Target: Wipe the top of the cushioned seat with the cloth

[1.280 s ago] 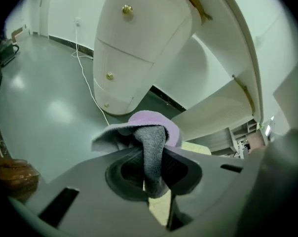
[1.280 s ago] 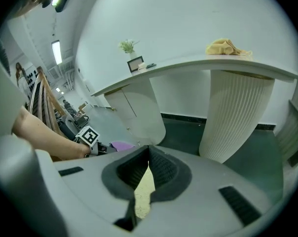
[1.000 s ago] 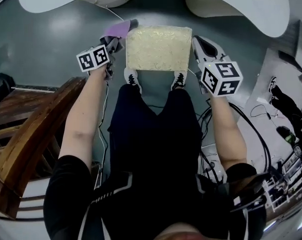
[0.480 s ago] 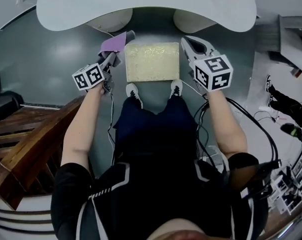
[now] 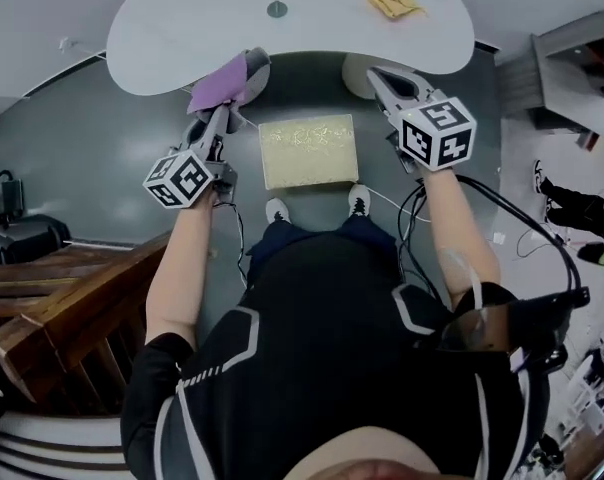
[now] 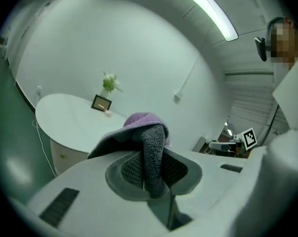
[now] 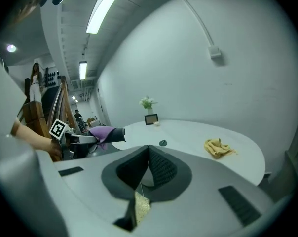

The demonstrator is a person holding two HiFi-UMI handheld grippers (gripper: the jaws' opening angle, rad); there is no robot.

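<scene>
The cushioned seat (image 5: 308, 151) is a pale yellow square on the floor just beyond the person's shoes. A purple and grey cloth (image 5: 222, 86) hangs from my left gripper (image 5: 234, 90), which is shut on it, raised to the left of the seat near the table edge. In the left gripper view the cloth (image 6: 146, 142) is pinched between the jaws and folds over their tips. My right gripper (image 5: 382, 80) is shut with nothing in it, raised to the right of the seat. A sliver of the seat (image 7: 140, 207) shows below the right jaws.
A white rounded table (image 5: 292, 18) stands beyond the seat, carrying a yellow rag (image 5: 392, 2), a small dark disc (image 5: 276, 9) and a picture frame (image 7: 151, 119) beside a plant. A wooden stair rail (image 5: 52, 308) is at the left. Cables (image 5: 502, 228) trail at the right.
Both grippers have risen and moved away from the seat toward the table. The head view has pulled back, so the seat looks smaller and more of the table shows.
</scene>
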